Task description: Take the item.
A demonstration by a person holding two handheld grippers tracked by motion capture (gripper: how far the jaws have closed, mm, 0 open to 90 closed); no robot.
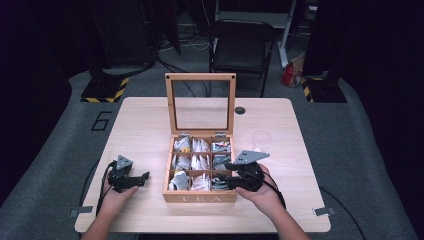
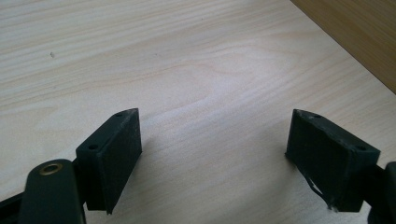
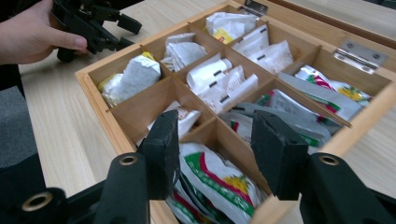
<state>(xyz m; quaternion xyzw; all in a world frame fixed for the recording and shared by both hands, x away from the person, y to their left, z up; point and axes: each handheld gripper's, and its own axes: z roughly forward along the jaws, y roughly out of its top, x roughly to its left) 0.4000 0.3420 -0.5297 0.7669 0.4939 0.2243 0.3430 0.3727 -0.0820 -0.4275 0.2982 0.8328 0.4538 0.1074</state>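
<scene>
A wooden tea box (image 1: 200,197) stands open in the middle of the table, its glass lid (image 1: 200,76) upright at the back. Its compartments hold tea bags. My right gripper (image 1: 228,176) (image 3: 215,135) is open and hovers over the box's front right compartment, just above a green, red and white packet (image 3: 219,179), with nothing between the jaws. My left gripper (image 1: 144,177) (image 2: 212,135) rests low over bare table left of the box, open and empty. The box's side wall (image 2: 355,32) shows at the upper right of the left gripper view.
A clear plastic cup (image 1: 261,140) stands on the table right of the box. A small black round thing (image 1: 240,110) lies near the far edge. A black folding chair (image 1: 242,47) stands behind the table. The light wooden table (image 1: 145,125) has bare room at the left.
</scene>
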